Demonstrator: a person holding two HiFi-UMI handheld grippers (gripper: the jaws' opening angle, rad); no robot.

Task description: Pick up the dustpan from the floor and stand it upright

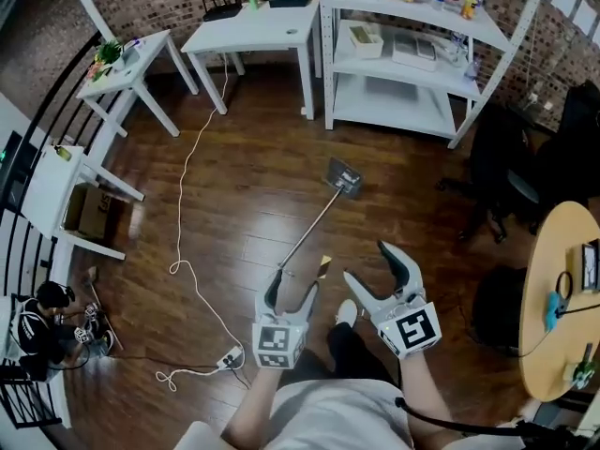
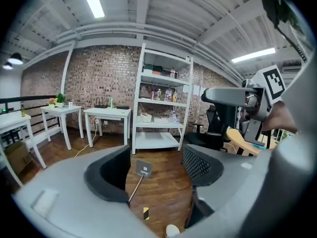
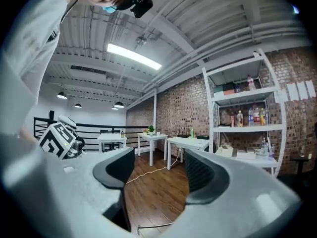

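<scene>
Fingers [image 1: 272,291] of the left gripper [image 1: 291,293], at lower centre of the head view, stand spread about the near end of the handle [image 1: 309,230]. The dustpan [image 1: 342,178] lies on the wood floor [image 1: 234,186] at frame centre, its pan toward the shelf [image 1: 422,54] at upper right and its handle slanting down-left. The right gripper [image 1: 367,262] is just right of the left one, fingers likewise spread with only floor between them. A yellow-black marker [image 1: 323,266] sits between the two grippers; a shoe [image 1: 347,312] shows below it, and a white cable [image 1: 192,204] trails across the left half of the floor. In the left gripper view, the left gripper [image 2: 157,170] has its jaws wide apart; the dustpan [image 2: 143,169] shows between them at centre, its handle [image 2: 134,190] running down close beside the left-hand pad, and whether they touch cannot be told. The marker [image 2: 145,213] and the shoe [image 2: 172,230] lie at the lower edge. In the right gripper view, the right gripper [image 3: 158,175] has its jaws apart and holds nothing; floor and cable [image 3: 148,172] show in the gap.
</scene>
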